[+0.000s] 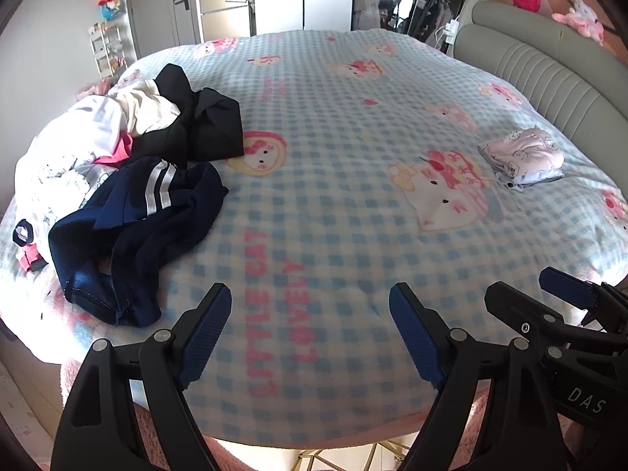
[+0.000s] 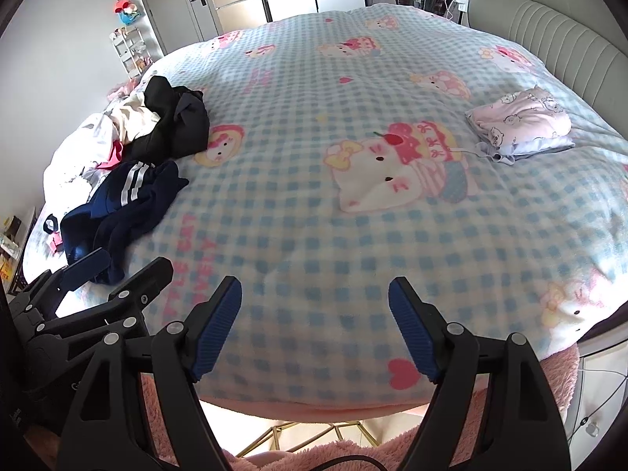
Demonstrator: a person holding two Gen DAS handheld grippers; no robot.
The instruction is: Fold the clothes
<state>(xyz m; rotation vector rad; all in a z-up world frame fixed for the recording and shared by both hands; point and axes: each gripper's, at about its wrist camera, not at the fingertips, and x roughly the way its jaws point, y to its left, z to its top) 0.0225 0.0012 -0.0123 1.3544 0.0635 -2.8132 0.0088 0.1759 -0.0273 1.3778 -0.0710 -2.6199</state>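
- Left gripper: fingers spread wide, empty, poised over the near edge of the blanket, judged ready for a pick.
- Right gripper: likewise spread and empty, just beside the left one.
- Navy striped garment: crumpled, ahead-left of the left fingers; nearest, so judged the likely next piece.
- Unfolded pile: black, cream and white items heaped beyond the navy one.
- Folded pink garment: far ahead-right of the right fingers, apparently set apart as finished.
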